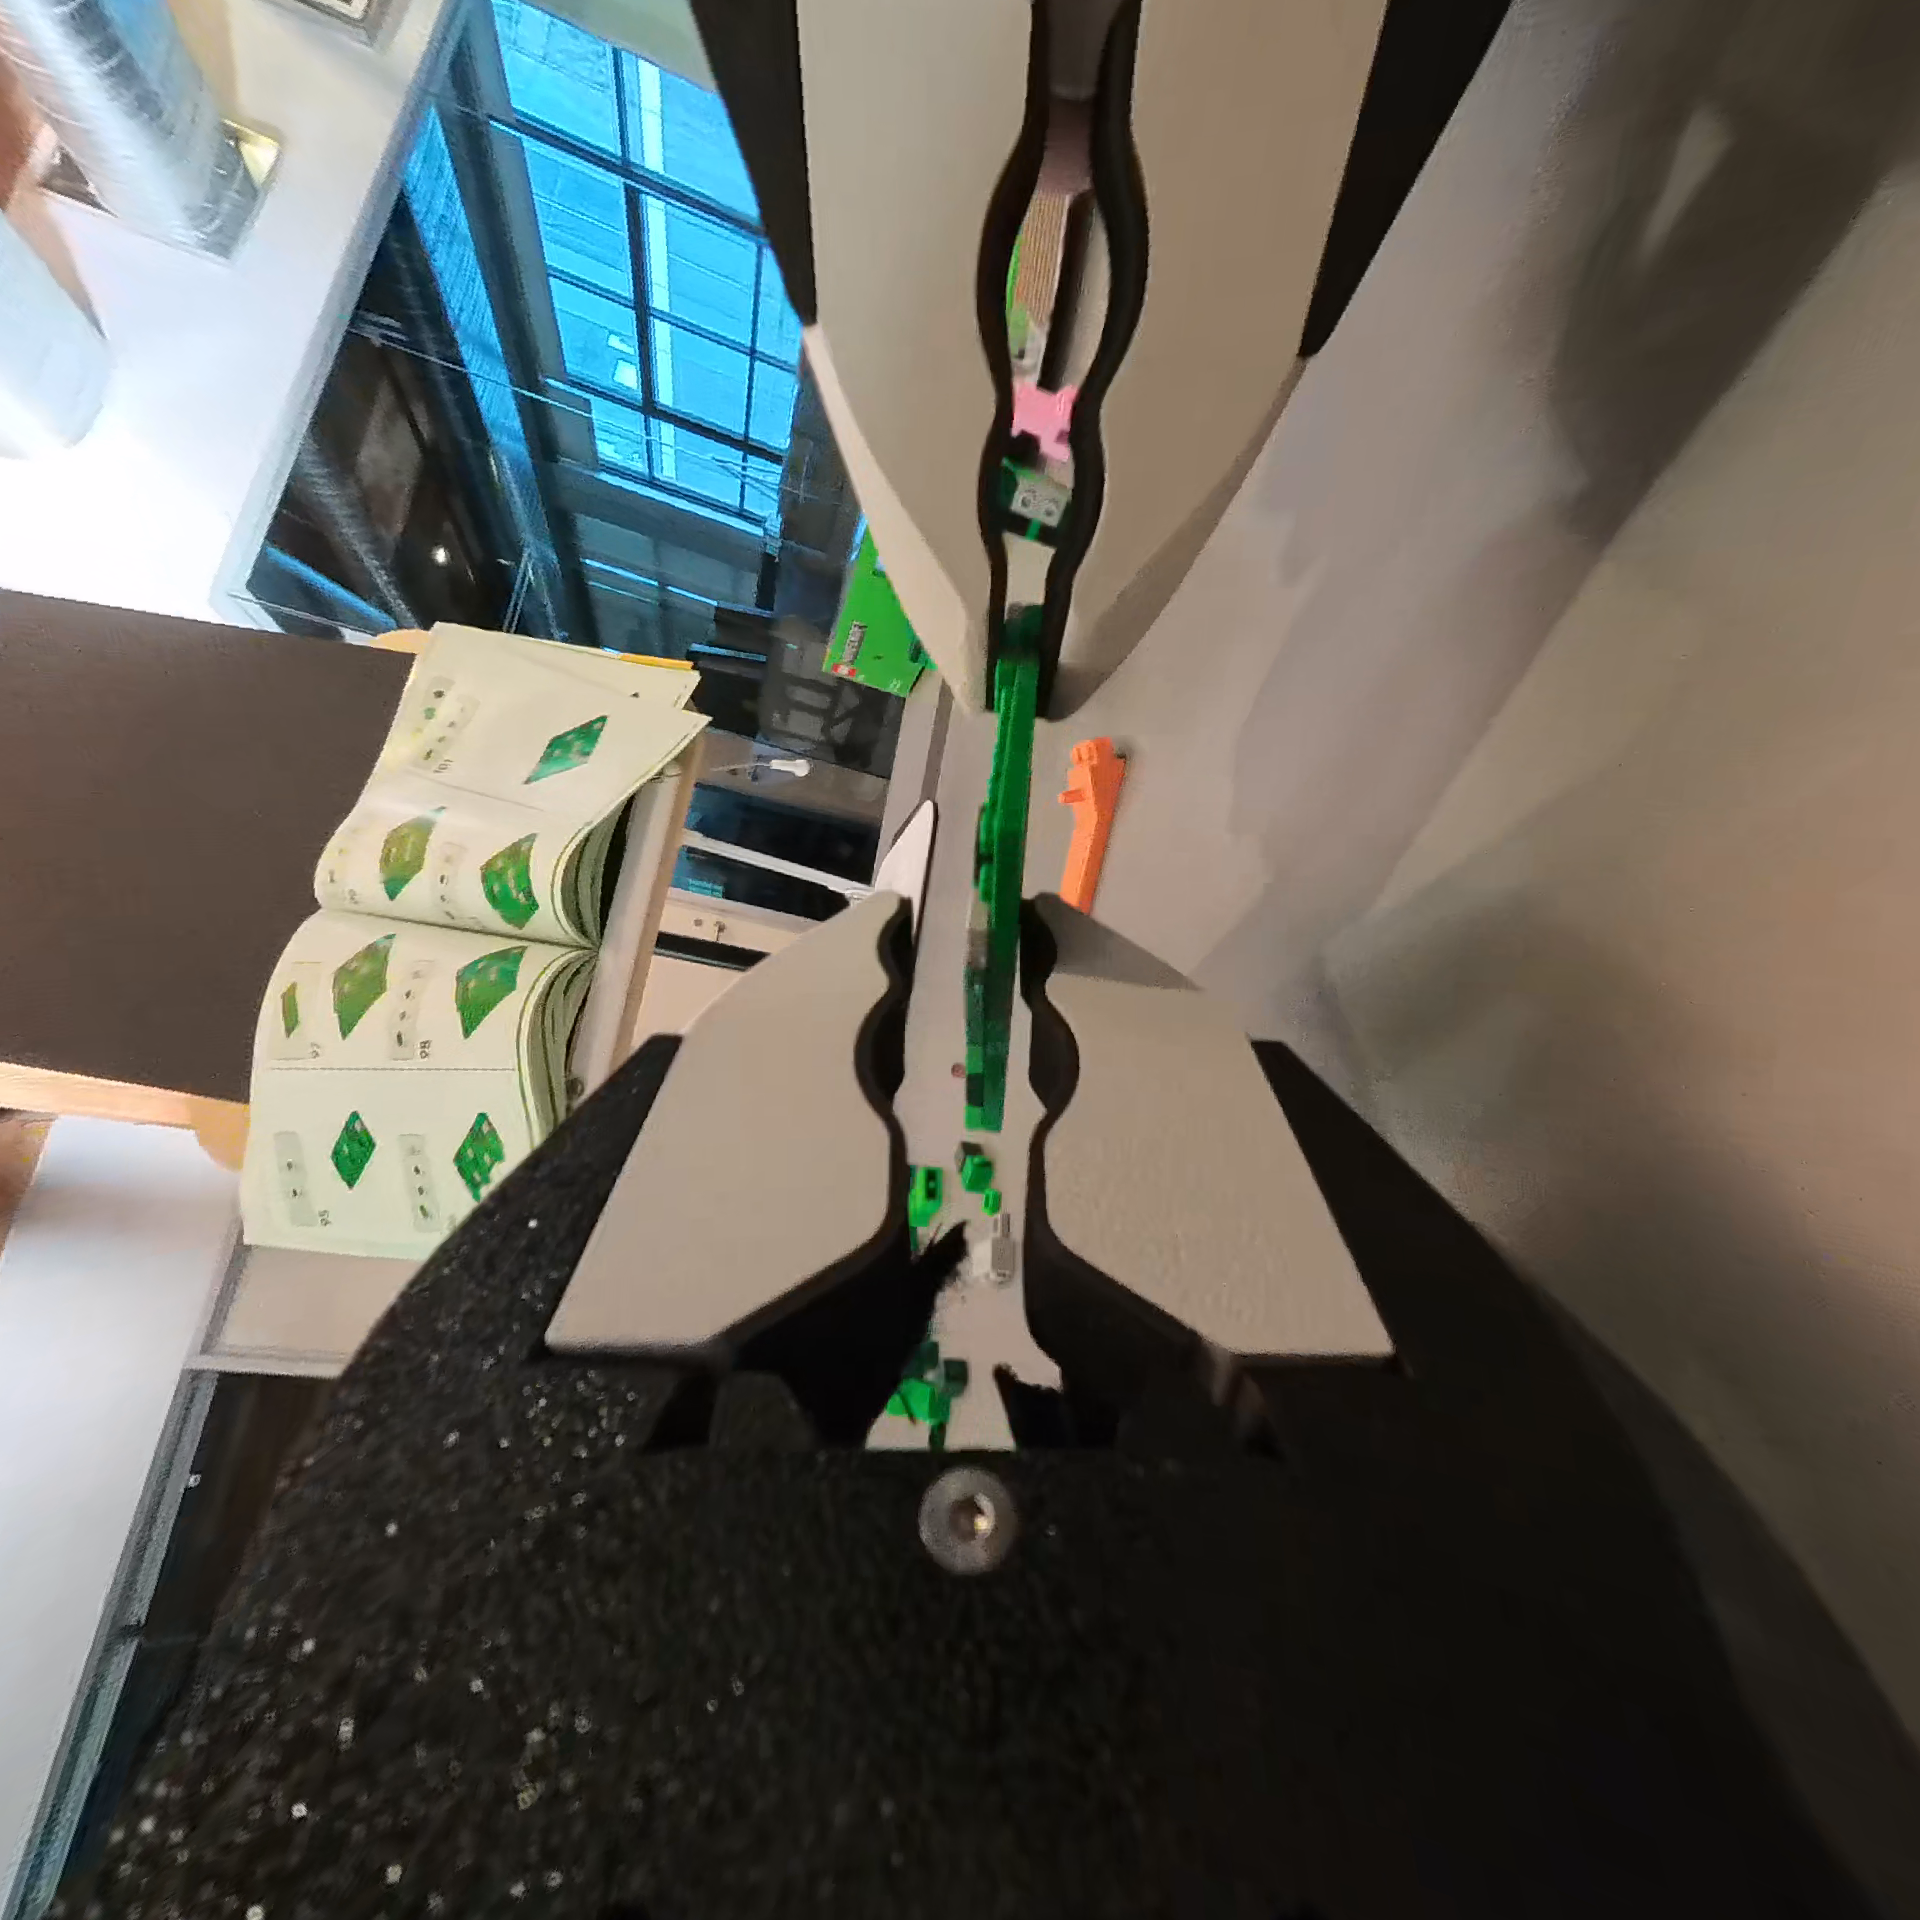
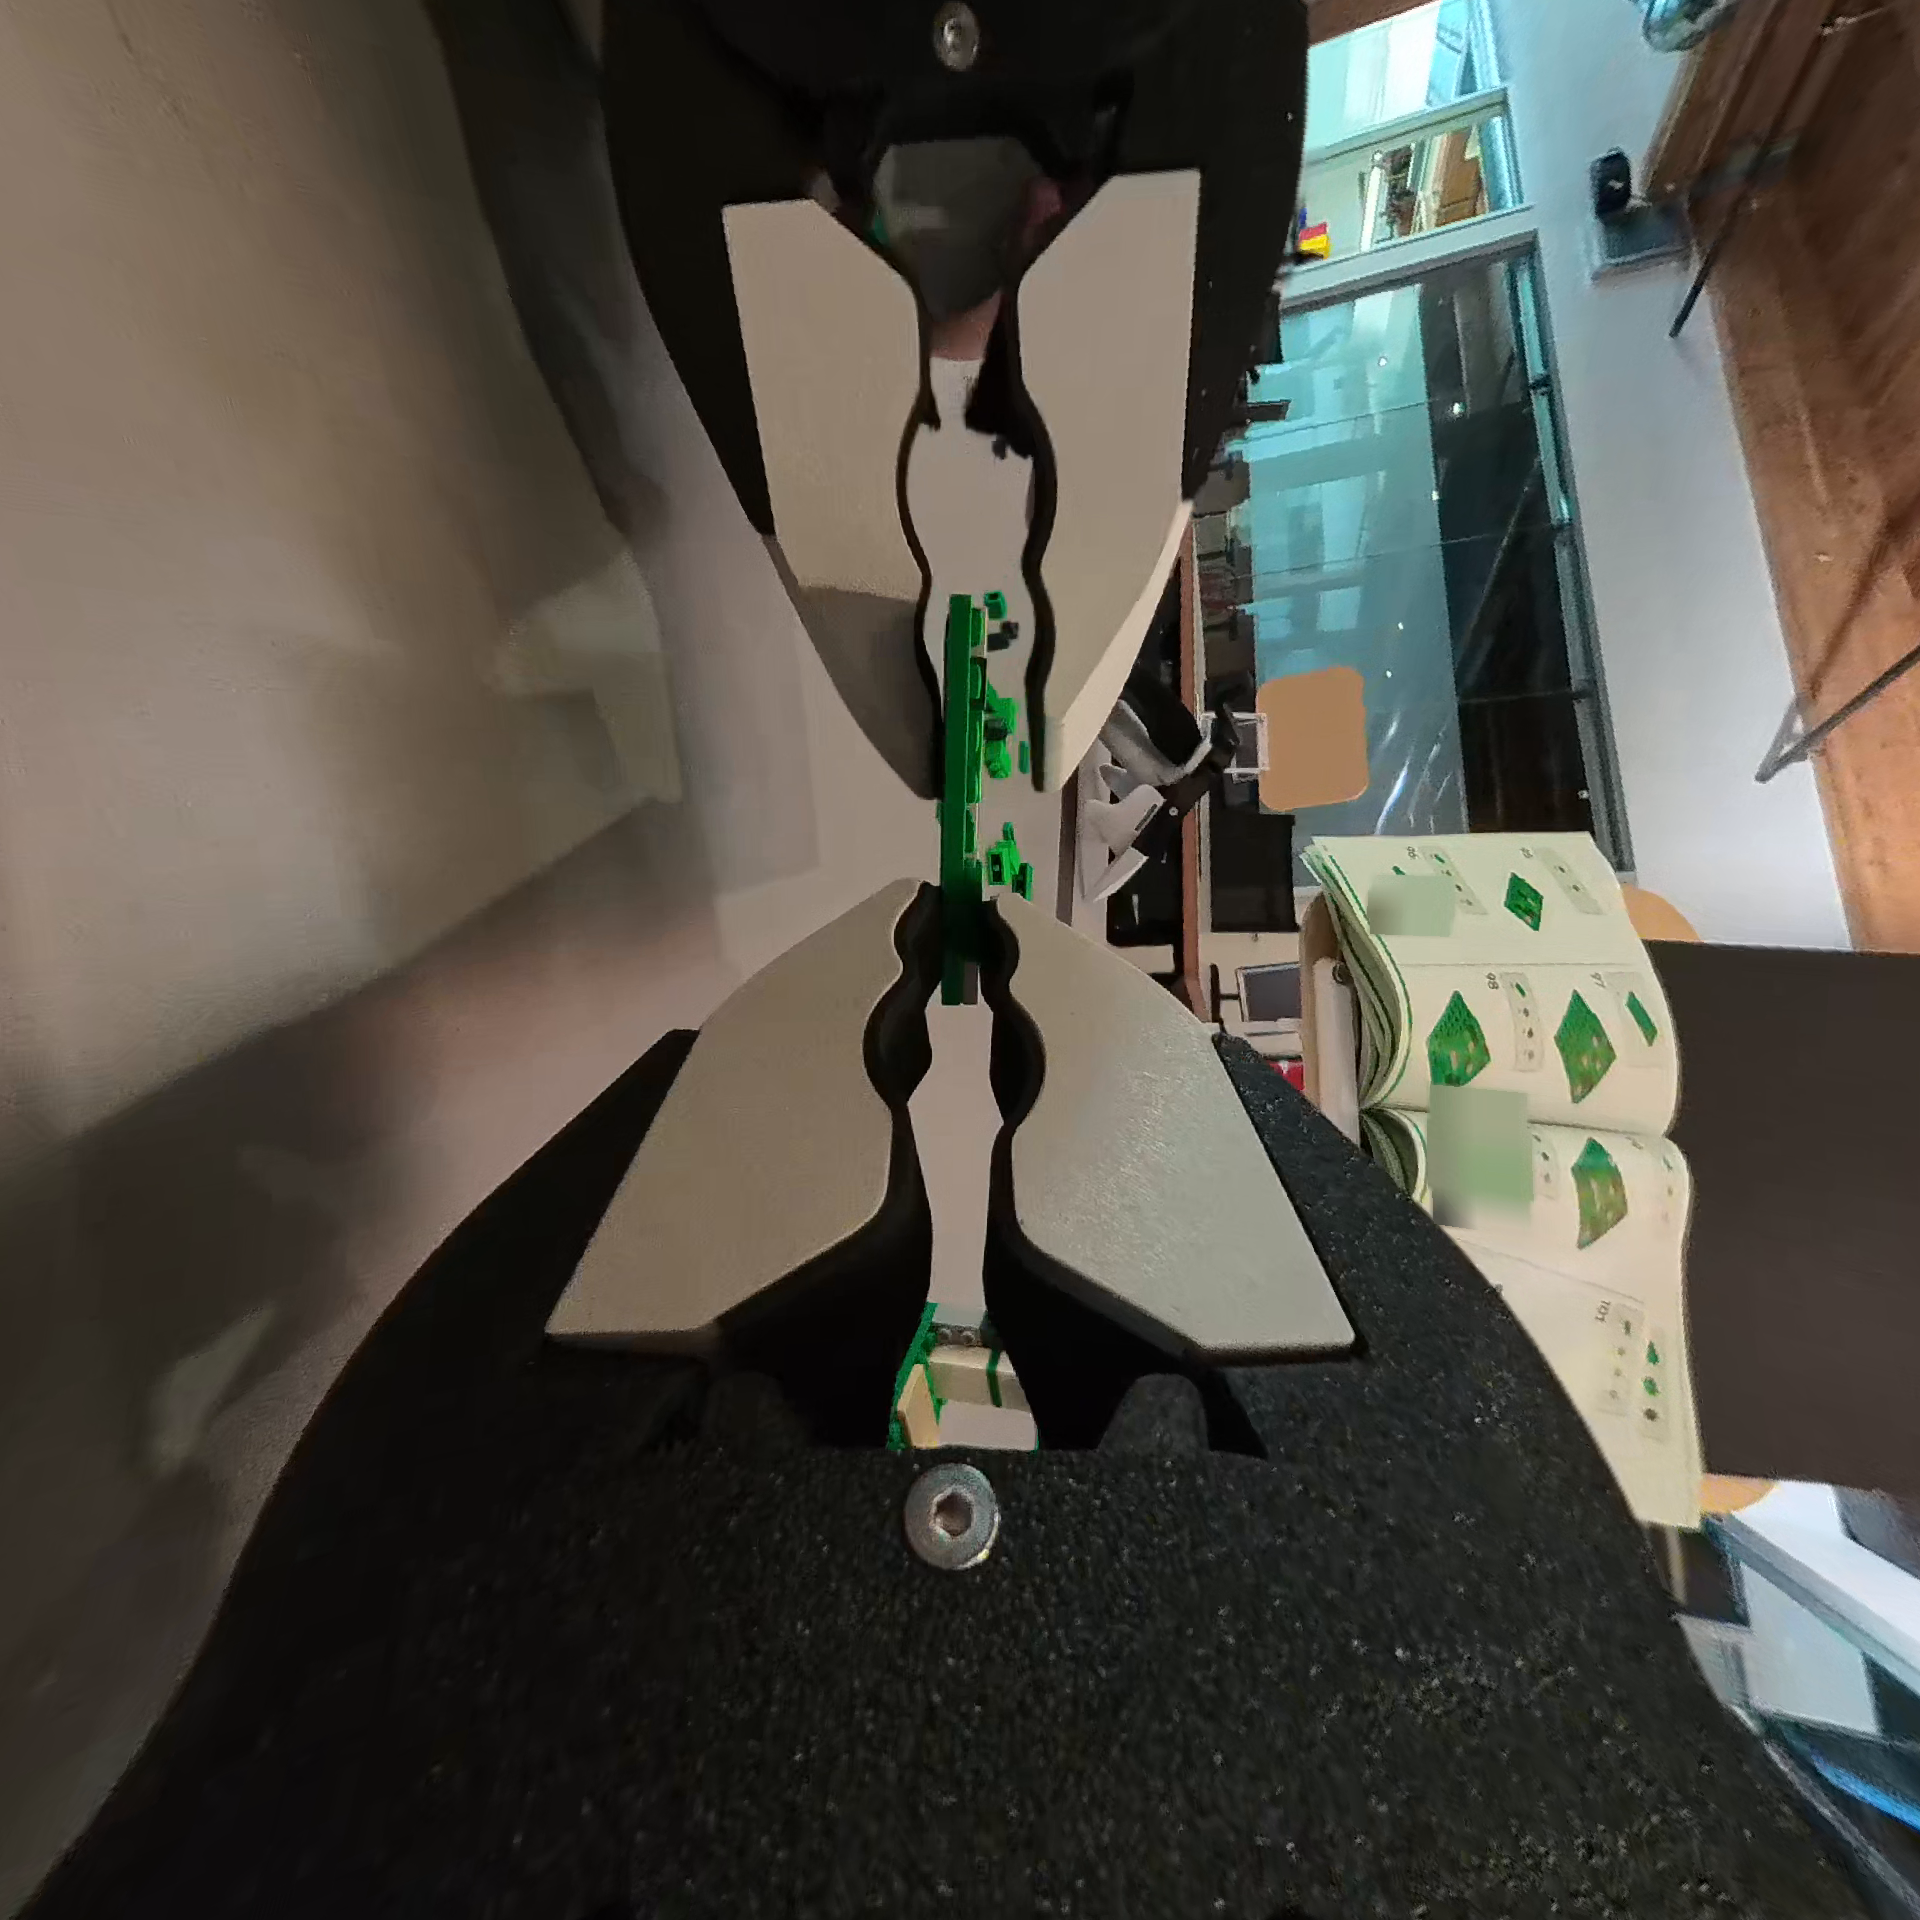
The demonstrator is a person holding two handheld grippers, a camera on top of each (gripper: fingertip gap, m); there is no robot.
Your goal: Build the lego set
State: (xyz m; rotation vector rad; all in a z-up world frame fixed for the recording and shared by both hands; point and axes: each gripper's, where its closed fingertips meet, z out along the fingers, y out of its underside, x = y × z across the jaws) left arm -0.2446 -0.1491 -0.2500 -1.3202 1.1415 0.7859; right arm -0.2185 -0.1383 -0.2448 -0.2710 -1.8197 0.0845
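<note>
A pale grey tabletop (image 1: 1558, 727) fills the 3 o'clock half of the left wrist view, with both cameras rolled sideways. Next in size, an open paper instruction booklet (image 1: 447, 935) with green build diagrams stands propped at 9 o'clock in that view, and at 3 o'clock in the right wrist view (image 2: 1507, 1091), leaning against a dark brown board (image 1: 156, 831). The two grippers meet nose to nose over the table. The left gripper (image 1: 971, 925), grey fingers on a black foam-covered body, reaches up from 6 o'clock; its fingers are clenched on the near edge of a flat green lego plate assembly (image 1: 1003, 883), seen edge-on at the centre. The right gripper (image 2: 961, 914) likewise comes from 6 o'clock in its own view and pinches the opposite edge of the same green assembly (image 2: 961, 790), so the build hangs between the two tools just off the tabletop. An orange plastic brick separator (image 1: 1091, 821) lies on the table just toward 3 o'clock from the plate. Small loose green lego pieces (image 1: 925, 1190) lie scattered on the table toward 6 o'clock, between the left fingers. A tiny pink lego piece (image 1: 1042, 416) shows at 12 o'clock, between the far gripper's fingers.
</note>
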